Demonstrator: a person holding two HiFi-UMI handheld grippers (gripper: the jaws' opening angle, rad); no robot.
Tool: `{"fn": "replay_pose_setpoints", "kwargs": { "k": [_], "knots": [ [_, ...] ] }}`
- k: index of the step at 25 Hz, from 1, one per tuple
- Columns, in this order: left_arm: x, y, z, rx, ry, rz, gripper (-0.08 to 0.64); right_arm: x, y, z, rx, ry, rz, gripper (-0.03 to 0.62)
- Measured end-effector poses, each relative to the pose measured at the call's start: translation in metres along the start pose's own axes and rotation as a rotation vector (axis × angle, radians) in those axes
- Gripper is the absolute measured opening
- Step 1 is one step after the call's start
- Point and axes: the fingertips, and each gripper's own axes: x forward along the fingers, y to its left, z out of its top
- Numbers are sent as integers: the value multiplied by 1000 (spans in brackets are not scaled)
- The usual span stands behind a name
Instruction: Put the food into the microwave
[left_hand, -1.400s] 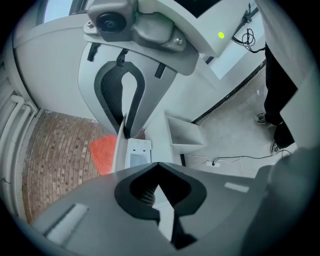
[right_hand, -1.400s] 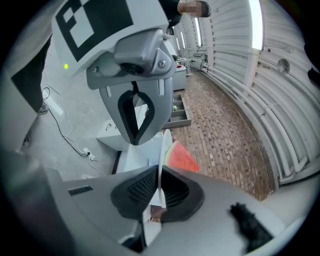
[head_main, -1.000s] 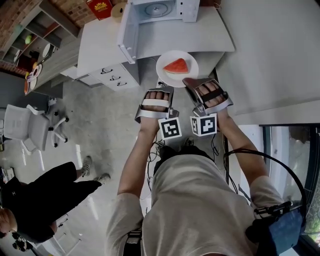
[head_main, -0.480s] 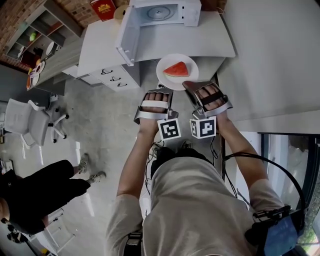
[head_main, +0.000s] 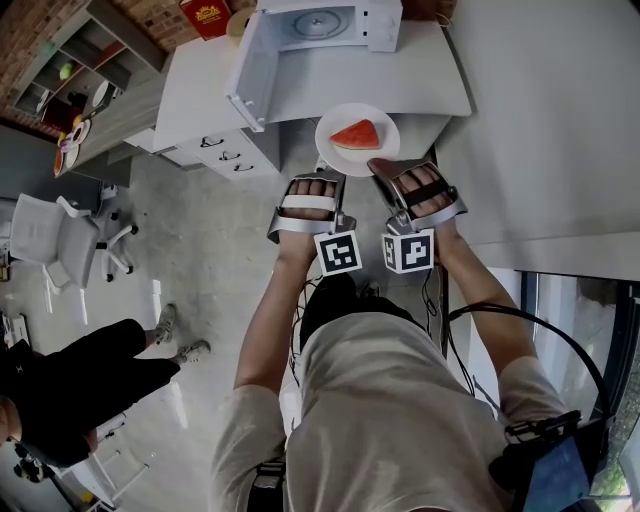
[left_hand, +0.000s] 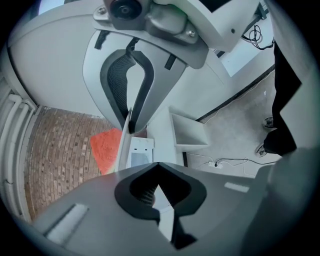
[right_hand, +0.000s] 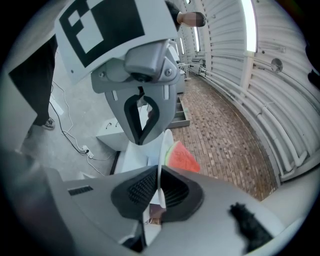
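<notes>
The right gripper (right_hand: 150, 155) is clamped on the near rim of a round white plate (head_main: 385, 118). In the right gripper view the rim runs edge-on through the dark notch of the lower jaw. The left gripper (left_hand: 144, 147) is closed on the same rim from the other side, with the thin white edge lying against the pad of its upper jaw. Taking the plate at two points on its near side is likely meant to keep it level, so the red wedge of watermelon (head_main: 355, 133) lying at its middle does not slide.

The plate hangs in the air just over the front edge of the white desk (head_main: 425, 80), touching nothing but the jaws.

Beyond it, toward the back edge of the desk, stands the white box-shaped microwave (head_main: 320, 18). Its white microwave door (head_main: 250, 75) is swung out to the left toward the desk's front edge, so the cavity and its glass turntable are open to the plate.

The food is lined up with the opening but not yet inside. The next move probably calls for carrying the plate forward and level, clear of the door.
</notes>
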Motion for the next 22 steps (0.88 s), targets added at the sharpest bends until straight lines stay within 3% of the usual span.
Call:
{"fn": "replay_pose_setpoints", "kwargs": {
  "k": [7, 22],
  "knots": [
    [38, -1, -10, -43, -6, -25, 8, 34, 1, -11, -8, -5, 13, 18],
    [141, 42, -70, -33, -60, -6, 8, 157, -26, -25, 8, 38, -20, 18]
  ]
}}
